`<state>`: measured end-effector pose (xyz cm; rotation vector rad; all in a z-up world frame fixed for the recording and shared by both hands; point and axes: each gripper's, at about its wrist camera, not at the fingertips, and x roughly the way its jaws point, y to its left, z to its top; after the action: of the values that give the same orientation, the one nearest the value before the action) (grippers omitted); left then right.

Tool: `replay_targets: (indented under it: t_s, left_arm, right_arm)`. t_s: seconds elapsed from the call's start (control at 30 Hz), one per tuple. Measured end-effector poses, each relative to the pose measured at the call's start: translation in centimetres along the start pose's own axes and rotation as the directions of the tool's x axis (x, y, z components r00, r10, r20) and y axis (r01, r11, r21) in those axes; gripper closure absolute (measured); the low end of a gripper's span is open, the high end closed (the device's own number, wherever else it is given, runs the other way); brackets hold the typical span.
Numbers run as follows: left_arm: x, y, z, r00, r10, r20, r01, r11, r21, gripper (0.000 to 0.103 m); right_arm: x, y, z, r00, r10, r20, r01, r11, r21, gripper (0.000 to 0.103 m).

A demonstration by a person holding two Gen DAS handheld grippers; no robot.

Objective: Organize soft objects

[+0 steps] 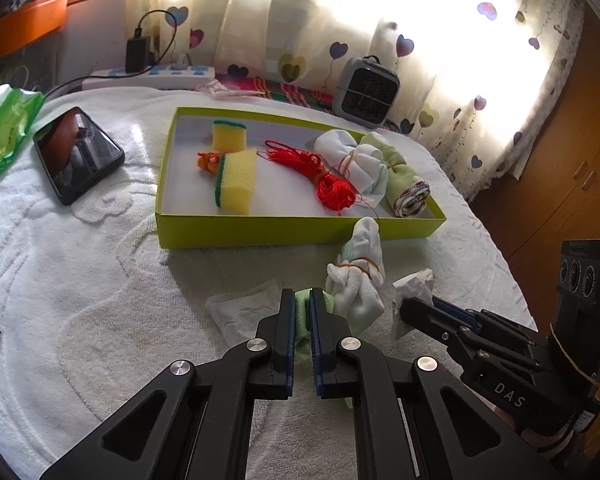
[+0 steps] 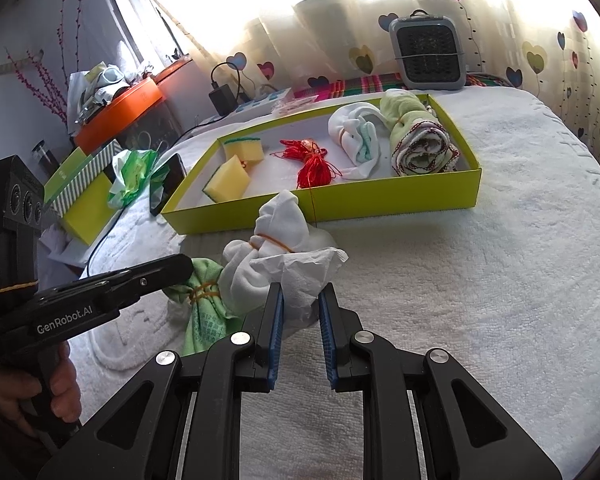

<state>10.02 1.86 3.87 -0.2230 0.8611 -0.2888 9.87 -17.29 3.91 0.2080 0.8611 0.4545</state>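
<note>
1. We are pinching the green cloth (image 1: 302, 312) in our left gripper (image 1: 302, 300), jaws nearly together on it.
2. Our right gripper (image 2: 301, 292) is clamping the tissue (image 2: 300, 276), jaws narrow.
3. The white bundle (image 1: 356, 280) is lying between them, just before the tray (image 1: 300, 236).
4. The tray is holding sponges (image 1: 236, 184), red cord (image 1: 324, 176) and two rolls (image 1: 404, 184).

White towel-covered bed (image 1: 100, 280), green box (image 1: 260, 236), phone (image 1: 78, 154)
</note>
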Motion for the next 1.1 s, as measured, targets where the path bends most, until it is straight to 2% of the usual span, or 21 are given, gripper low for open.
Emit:
replay_targets:
  t_s: [0.17, 0.2, 0.3, 0.4, 0.53, 0.63, 0.87, 1.0, 1.1]
  left_arm:
    - [0.6, 0.0, -0.3, 1.000, 0.000, -0.030, 0.000, 1.000, -0.013, 0.096]
    - [0.7, 0.2, -0.4, 0.999, 0.004, -0.037, -0.005, 1.000, -0.022, 0.093]
    - [0.3, 0.6, -0.8, 0.999, 0.022, -0.040, -0.024, 0.999, -0.033, 0.071]
    - [-0.5, 0.4, -1.3, 0.999, 0.030, -0.036, -0.031, 0.999, -0.030, 0.063]
    - [-0.7, 0.0, -2.1, 0.998, 0.030, -0.052, -0.031, 0.999, -0.024, 0.062]
    - [-0.8, 0.1, -2.4, 0.998, 0.032, -0.057, -0.034, 0.999, -0.039, 0.062]
    - [-1.3, 0.1, -2.6, 0.998, 0.017, -0.057, -0.020, 0.999, -0.048, 0.062]
    - [-1.6, 0.3, -2.7, 0.998, 0.019, -0.057, -0.022, 0.998, -0.060, 0.062]
    - [-1.8, 0.5, -2.8, 0.998, 0.024, -0.055, -0.027, 0.997, -0.070, 0.062]
  right_arm:
    - [-0.1, 0.0, 0.0, 1.000, 0.001, 0.002, -0.001, 1.000, -0.001, 0.085]
    - [-0.2, 0.0, 0.0, 1.000, 0.001, 0.003, -0.001, 1.000, -0.001, 0.085]
    - [-0.4, 0.0, -0.1, 1.000, 0.002, 0.005, -0.002, 1.000, 0.002, 0.085]
    - [-0.6, -0.1, -0.3, 1.000, 0.007, 0.004, -0.007, 1.000, -0.001, 0.085]
    - [-0.5, 0.4, -0.7, 0.999, 0.029, -0.025, -0.030, 0.999, -0.028, 0.085]
    - [0.2, 1.1, -1.1, 0.997, -0.013, -0.076, 0.007, 0.997, -0.074, 0.085]
    - [0.5, 3.0, -1.3, 0.993, -0.062, -0.098, 0.045, 0.984, -0.174, 0.085]
    - [0.5, 4.1, -1.8, 0.993, -0.044, -0.112, 0.019, 0.976, -0.217, 0.085]
    - [0.5, 4.4, -2.0, 0.989, 0.044, -0.143, -0.073, 0.976, -0.204, 0.085]
